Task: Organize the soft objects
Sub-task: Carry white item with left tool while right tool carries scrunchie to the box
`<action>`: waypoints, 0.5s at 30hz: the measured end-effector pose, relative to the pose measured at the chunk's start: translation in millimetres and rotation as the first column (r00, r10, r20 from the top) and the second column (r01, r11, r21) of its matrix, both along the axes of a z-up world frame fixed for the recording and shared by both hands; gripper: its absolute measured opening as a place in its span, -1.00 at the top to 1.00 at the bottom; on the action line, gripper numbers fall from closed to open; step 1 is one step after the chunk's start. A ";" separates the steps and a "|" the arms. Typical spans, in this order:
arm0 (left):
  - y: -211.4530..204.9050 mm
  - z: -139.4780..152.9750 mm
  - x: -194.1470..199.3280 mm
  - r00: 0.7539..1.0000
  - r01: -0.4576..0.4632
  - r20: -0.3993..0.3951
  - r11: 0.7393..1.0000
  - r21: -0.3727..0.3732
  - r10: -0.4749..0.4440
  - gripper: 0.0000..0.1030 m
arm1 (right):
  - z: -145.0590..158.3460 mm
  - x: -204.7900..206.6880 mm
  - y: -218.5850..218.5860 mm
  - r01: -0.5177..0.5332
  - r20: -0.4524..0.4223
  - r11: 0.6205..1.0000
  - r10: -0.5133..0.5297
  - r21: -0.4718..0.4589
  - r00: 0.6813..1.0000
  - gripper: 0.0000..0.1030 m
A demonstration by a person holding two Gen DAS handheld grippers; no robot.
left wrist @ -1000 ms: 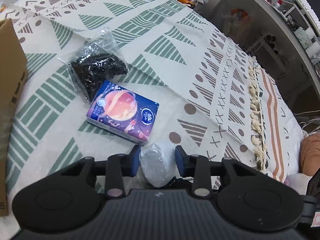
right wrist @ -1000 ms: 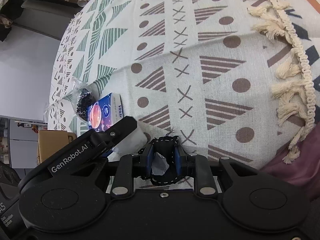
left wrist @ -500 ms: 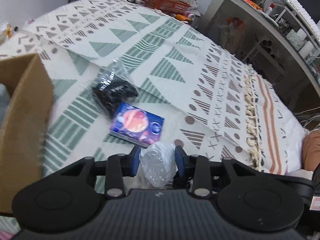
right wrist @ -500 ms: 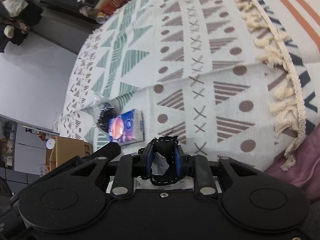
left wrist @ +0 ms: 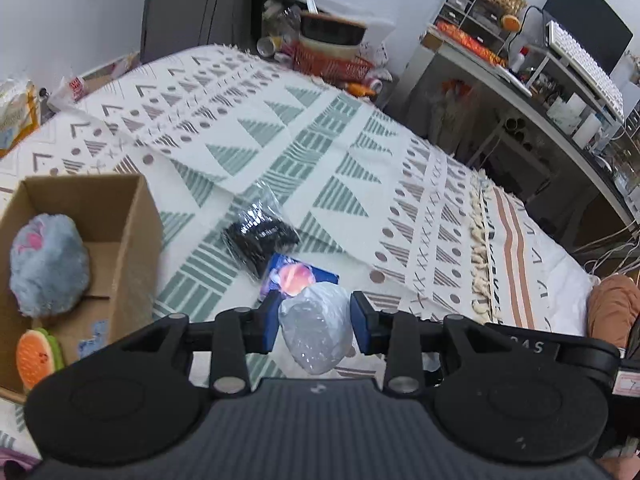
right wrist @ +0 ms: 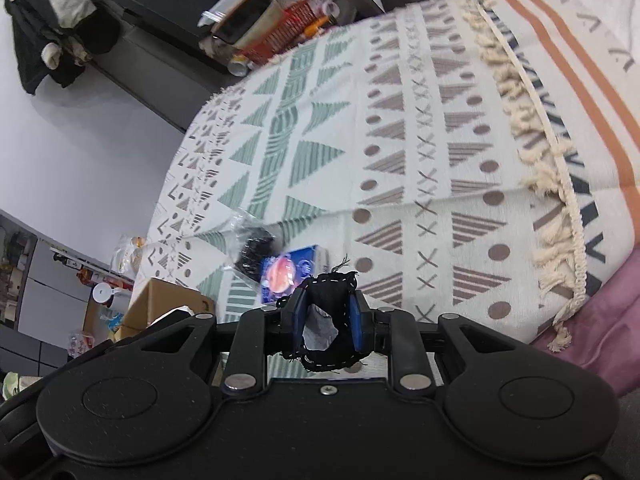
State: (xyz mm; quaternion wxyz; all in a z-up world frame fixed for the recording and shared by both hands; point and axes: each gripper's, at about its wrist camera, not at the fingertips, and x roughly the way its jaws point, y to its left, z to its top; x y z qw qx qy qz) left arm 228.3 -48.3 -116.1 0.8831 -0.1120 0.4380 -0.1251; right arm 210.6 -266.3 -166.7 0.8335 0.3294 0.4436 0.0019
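My left gripper (left wrist: 316,316) is shut on a crumpled clear plastic bag (left wrist: 316,332), held well above the patterned bedspread (left wrist: 280,152). My right gripper (right wrist: 327,316) is shut on a black fabric piece with white stitching (right wrist: 334,288), also lifted off the bed. Below lie a purple tissue pack (left wrist: 298,278) (right wrist: 286,272) and a clear bag of black items (left wrist: 256,236) (right wrist: 254,250). At the left stands an open cardboard box (left wrist: 120,216) (right wrist: 160,300) holding a fluffy blue-grey plush (left wrist: 48,264) and an orange slice-shaped toy (left wrist: 38,356).
A red basket with clutter (left wrist: 332,60) sits past the bed's far edge. A desk with shelves and a keyboard (left wrist: 560,64) runs along the right. The blanket's tasselled fringe (left wrist: 478,232) crosses the bed; a person's knee (left wrist: 612,304) shows at the right edge.
Both grippers have risen away from the bedspread with their objects still held. The left view now takes in the open box with the plush inside, and the room beyond the bed.
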 end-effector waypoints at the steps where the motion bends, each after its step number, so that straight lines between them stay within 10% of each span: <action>1: 2.8 2.8 -0.7 1.000 -0.002 0.007 1.000 -0.001 0.002 0.30 | 4.5 -0.2 2.2 -0.004 0.007 1.000 0.004 -0.001 1.000 0.56; 15: 53.0 21.8 -0.8 0.998 -0.050 0.024 0.998 -0.047 0.052 0.30 | 46.4 7.5 48.2 -0.057 0.063 0.998 0.059 -0.024 0.996 0.55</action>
